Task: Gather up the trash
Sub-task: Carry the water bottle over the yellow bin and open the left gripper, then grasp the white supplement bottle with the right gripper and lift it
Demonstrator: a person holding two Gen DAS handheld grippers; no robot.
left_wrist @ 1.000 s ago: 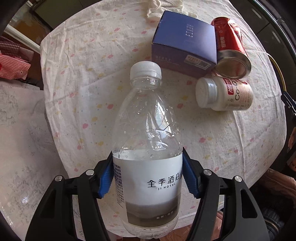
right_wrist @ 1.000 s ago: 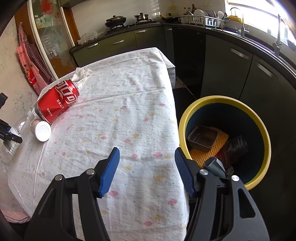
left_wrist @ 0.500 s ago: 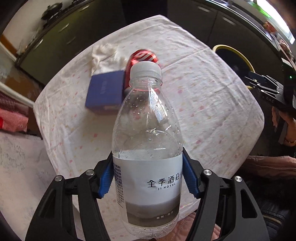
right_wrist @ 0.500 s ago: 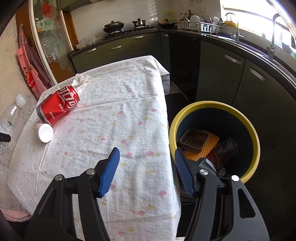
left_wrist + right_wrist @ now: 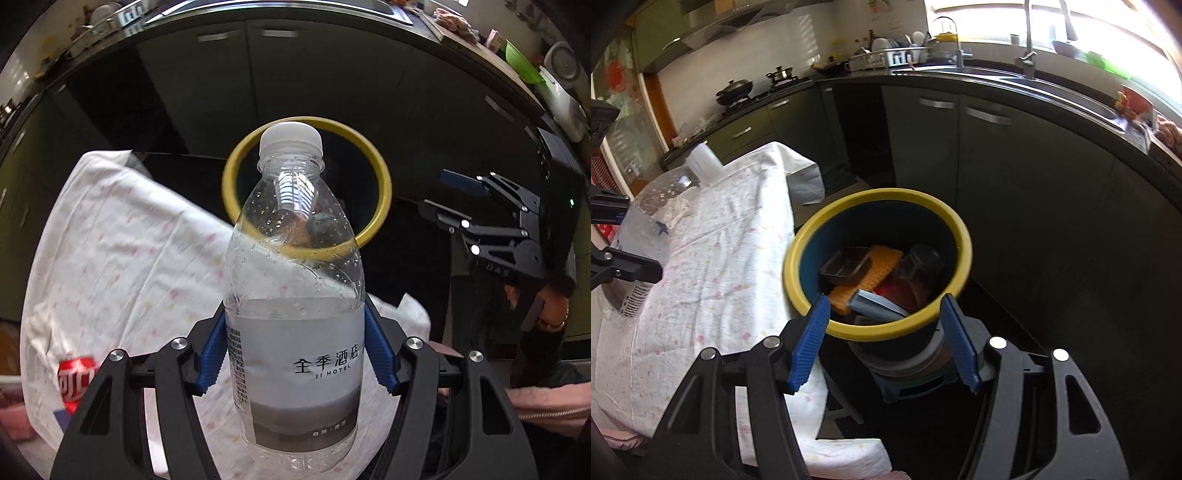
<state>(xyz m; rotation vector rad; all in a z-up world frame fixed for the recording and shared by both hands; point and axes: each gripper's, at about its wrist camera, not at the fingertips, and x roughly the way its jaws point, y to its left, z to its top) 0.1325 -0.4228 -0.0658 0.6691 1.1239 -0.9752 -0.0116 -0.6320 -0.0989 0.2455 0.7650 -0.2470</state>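
Table (image 5: 701, 288) under a white cloth, at the picture's left; counters and dark cabinets behind. Bin (image 5: 798, 266) – yellow rim, dark inside – stands on the floor just beside the table edge, already part full: a tray, an orange sheet, a dark cup, a flat grey box.

Left gripper (image 5: 295, 354) clenched on the bottle (image 5: 295, 295), both blue pads pressed to the labelled lower half. Bottle capped, some water in it, cap end aimed at the bin mouth; it appears to be above the cloth near the table edge, not yet over the bin.

Right gripper (image 5: 882, 343) released, nothing between the jaws, hovering near the bin rim on the near side.

Can (image 5: 75, 380) lies on the cloth, well away from the bin – uncollected.

Risks, as judged:
- Letting go too soon – bottle strikes the rim or cloth and rolls off.
- Water sloshes, so the weight shifts; the smooth label may slip in the pads.
- Right gripper sits close to the drop path; a clash is possible.
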